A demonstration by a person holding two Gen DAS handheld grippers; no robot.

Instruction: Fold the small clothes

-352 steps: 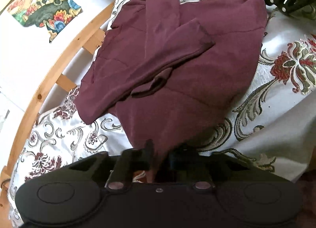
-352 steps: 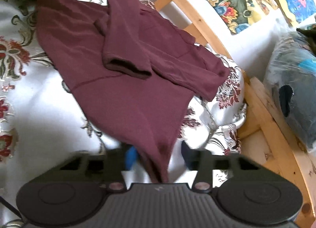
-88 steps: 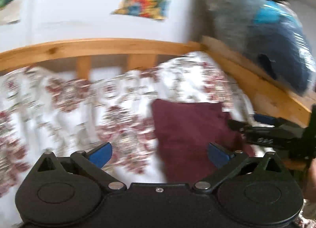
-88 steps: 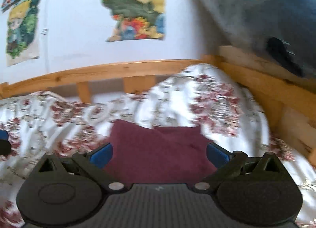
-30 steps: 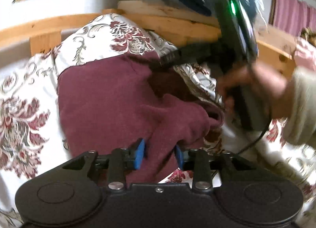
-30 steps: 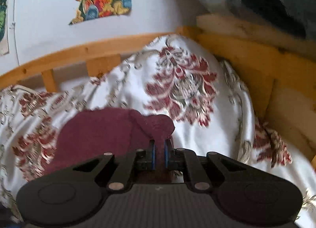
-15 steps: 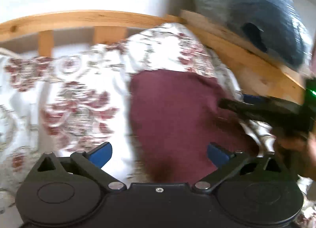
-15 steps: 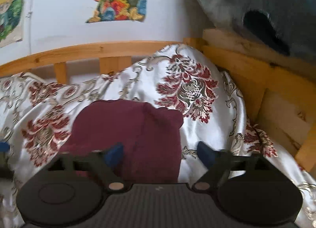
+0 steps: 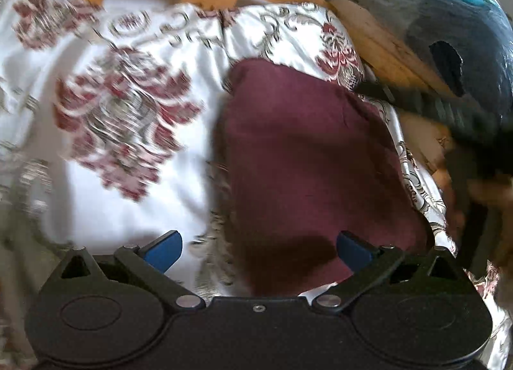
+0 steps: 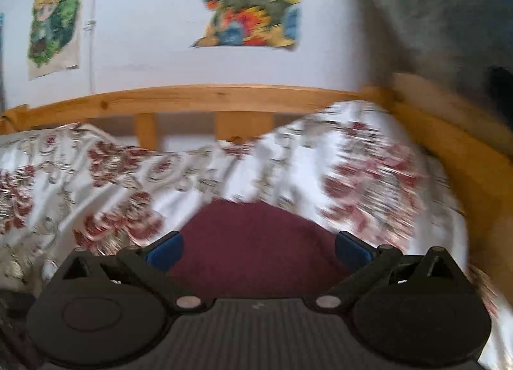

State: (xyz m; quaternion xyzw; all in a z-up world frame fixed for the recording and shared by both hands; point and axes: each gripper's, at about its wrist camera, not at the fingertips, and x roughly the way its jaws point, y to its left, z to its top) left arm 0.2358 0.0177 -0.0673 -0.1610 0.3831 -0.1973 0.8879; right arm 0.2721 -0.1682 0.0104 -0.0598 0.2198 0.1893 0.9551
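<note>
The maroon garment (image 9: pixel 307 158) lies folded into a compact pad on the floral bedspread (image 9: pixel 128 120), near the wooden bed rail (image 9: pixel 384 43). Left gripper (image 9: pixel 258 250) gapes wide, empty; right gripper (image 10: pixel 258 250) is opening, nothing pinched. Soft, light, floppy cloth — best pinched at a folded edge.

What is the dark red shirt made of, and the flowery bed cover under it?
The dark red shirt looks like soft matte knit cotton or fleece, showing no shine. The flowery bed cover looks like satin, since its white parts gleam. Blur leaves both uncertain.
</note>
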